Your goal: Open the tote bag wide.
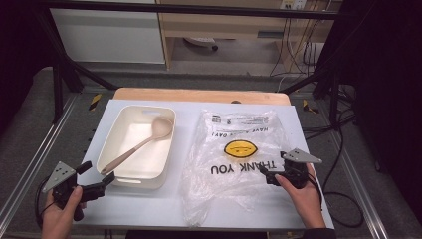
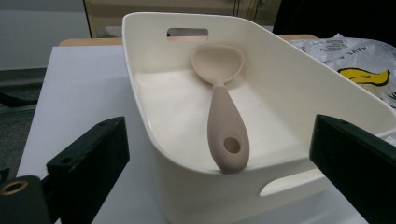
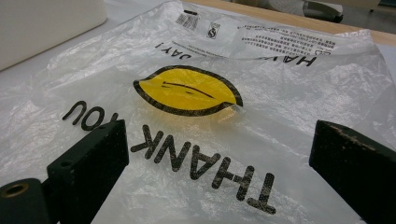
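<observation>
A cream plastic tub point(image 1: 107, 149) stands on the left half of the white table top, with a beige spoon point(image 1: 137, 148) lying slantwise in it, bowl at the far end. In the left gripper view the spoon point(image 2: 224, 126) rests its handle on the tub's near rim point(image 2: 187, 186). My left gripper point(image 1: 101, 171) is open at the tub's near left corner, jaws wide on either side of that rim point(image 2: 219, 154). A clear "THANK YOU" bag point(image 1: 239, 149) with a yellow face lies flat on the right. My right gripper point(image 1: 272, 164) stands open over the bag's right edge point(image 3: 219, 140), above the print point(image 3: 196, 93).
The white table top point(image 1: 149, 204) has a bare strip in front of the tub and the bag. A wooden edge point(image 1: 199, 94) runs along the back. Black frame bars point(image 1: 64, 64) rise at both sides, and cables point(image 1: 343, 149) trail over the floor at the right.
</observation>
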The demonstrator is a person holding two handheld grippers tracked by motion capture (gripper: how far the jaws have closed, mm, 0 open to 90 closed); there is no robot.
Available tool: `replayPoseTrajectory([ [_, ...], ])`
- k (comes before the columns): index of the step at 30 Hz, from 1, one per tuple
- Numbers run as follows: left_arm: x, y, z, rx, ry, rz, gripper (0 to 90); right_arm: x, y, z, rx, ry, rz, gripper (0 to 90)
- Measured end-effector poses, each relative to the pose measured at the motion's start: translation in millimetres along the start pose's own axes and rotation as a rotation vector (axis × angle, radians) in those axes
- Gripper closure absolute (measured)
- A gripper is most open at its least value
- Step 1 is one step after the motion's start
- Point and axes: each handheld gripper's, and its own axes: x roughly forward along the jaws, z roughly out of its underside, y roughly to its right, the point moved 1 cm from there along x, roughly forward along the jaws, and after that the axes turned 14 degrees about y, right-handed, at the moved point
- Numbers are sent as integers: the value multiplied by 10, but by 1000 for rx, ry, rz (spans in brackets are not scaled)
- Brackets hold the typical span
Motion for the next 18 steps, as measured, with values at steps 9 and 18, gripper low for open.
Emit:
replayPoseTrajectory([
  [9, 22, 14, 18, 0, -16, 6, 48, 9, 27, -167, -25, 45, 37, 61],
  [18, 24, 14, 27, -11, -16, -1, 47, 156, 108, -384, -49, 61, 56, 66],
])
